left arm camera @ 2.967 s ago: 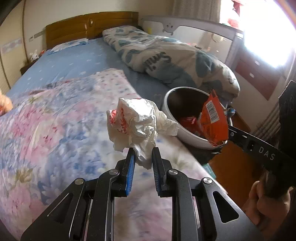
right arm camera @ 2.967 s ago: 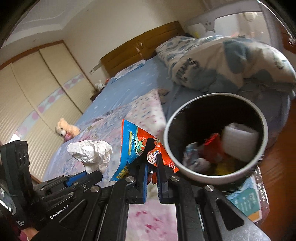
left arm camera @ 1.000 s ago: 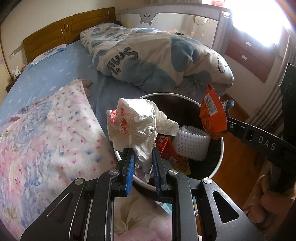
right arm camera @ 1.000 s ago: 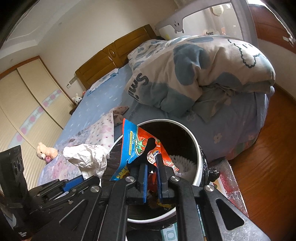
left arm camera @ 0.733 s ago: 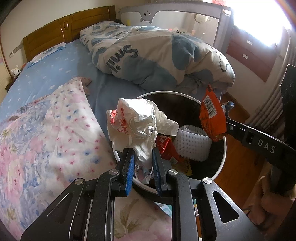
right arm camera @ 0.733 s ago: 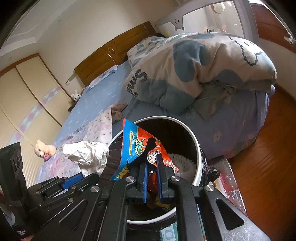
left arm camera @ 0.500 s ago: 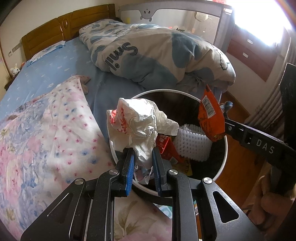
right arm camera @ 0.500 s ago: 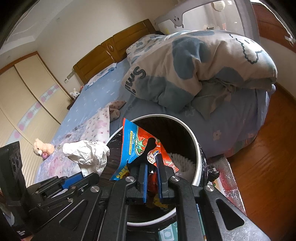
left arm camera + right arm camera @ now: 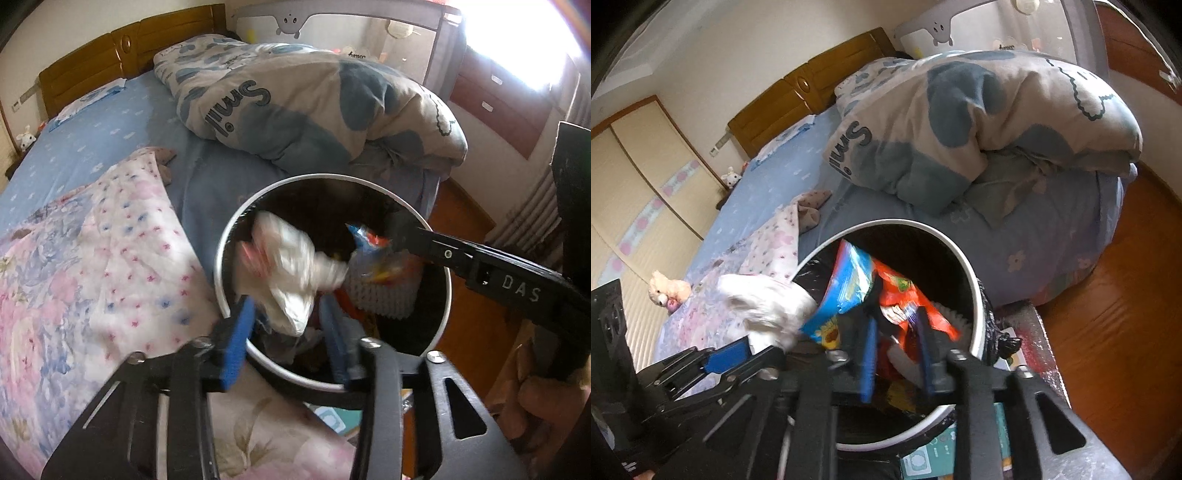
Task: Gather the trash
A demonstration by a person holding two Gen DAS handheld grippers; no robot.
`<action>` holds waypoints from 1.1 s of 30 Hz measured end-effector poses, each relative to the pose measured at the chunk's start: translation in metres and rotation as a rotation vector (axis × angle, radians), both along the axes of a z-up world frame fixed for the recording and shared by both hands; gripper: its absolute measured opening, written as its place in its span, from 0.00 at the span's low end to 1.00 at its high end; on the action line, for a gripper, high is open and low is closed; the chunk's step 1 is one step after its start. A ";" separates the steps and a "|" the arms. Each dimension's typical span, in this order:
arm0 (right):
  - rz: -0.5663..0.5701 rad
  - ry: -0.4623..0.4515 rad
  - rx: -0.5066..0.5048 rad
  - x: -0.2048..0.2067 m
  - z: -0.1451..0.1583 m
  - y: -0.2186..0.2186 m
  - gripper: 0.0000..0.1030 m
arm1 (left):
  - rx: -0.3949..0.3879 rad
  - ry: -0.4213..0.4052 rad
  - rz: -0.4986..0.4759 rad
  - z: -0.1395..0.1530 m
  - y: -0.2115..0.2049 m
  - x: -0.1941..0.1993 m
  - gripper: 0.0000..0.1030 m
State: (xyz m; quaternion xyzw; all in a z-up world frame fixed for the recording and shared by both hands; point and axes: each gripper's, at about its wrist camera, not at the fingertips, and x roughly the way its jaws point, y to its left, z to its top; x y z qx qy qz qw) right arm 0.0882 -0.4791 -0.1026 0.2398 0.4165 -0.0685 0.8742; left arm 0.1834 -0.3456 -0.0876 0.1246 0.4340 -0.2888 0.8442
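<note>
**Both jaws opening, trash dropping into bin**

Since a second ago both grips have let go. Left gripper [image 9: 290,332] tilts down at frame bottom, jaws opening; blurred crumpled paper [image 9: 291,266] sits loose between them over the trash bin [image 9: 221,258]. Right gripper [image 9: 895,350] likewise, jaws opening, snack wrapper [image 9: 849,291] slipping free, centre frame.

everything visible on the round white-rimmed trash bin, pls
The round white-rimmed trash bin stands on the floor against the side of the blue-sheeted bed, seen from above. It is lined with a black plastic bag that spills over the rim. Inside lie a white ribbed foam piece and mixed wrappers. Both grippers' jaws are opening over its mouth: a blurred crumpled white plastic bag sits loose between the left gripper's pads, a red-and-blue snack packet between the right gripper's.
</note>
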 end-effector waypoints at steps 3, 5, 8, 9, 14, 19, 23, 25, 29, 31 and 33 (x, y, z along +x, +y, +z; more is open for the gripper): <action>-0.006 0.000 0.001 -0.003 0.001 0.000 0.45 | -0.012 -0.007 0.012 0.004 0.008 -0.004 0.53; -0.009 -0.011 0.000 -0.007 0.004 0.001 0.45 | -0.045 -0.013 0.032 0.009 0.022 -0.009 0.54; -0.023 -0.058 0.016 -0.020 0.013 0.005 0.45 | -0.100 -0.031 0.069 0.016 0.047 -0.022 0.60; -0.029 -0.080 0.017 -0.026 0.017 0.008 0.49 | -0.117 -0.047 0.080 0.019 0.055 -0.029 0.61; -0.030 -0.189 -0.014 -0.051 0.041 0.033 0.75 | -0.171 -0.134 0.144 0.036 0.093 -0.061 0.76; -0.012 -0.289 -0.063 -0.078 0.065 0.068 0.87 | -0.223 -0.231 0.228 0.056 0.136 -0.093 0.87; 0.011 -0.360 -0.128 -0.097 0.084 0.095 0.93 | -0.244 -0.298 0.286 0.070 0.167 -0.113 0.90; 0.024 -0.400 -0.163 -0.104 0.094 0.108 0.96 | -0.251 -0.344 0.312 0.078 0.180 -0.122 0.92; 0.046 -0.513 -0.251 -0.125 0.119 0.136 1.00 | -0.269 -0.456 0.377 0.095 0.207 -0.145 1.00; 0.047 -0.575 -0.297 -0.136 0.128 0.150 1.00 | -0.264 -0.510 0.406 0.099 0.216 -0.156 1.00; 0.051 -0.613 -0.339 -0.142 0.131 0.161 1.00 | -0.244 -0.549 0.433 0.099 0.222 -0.163 1.00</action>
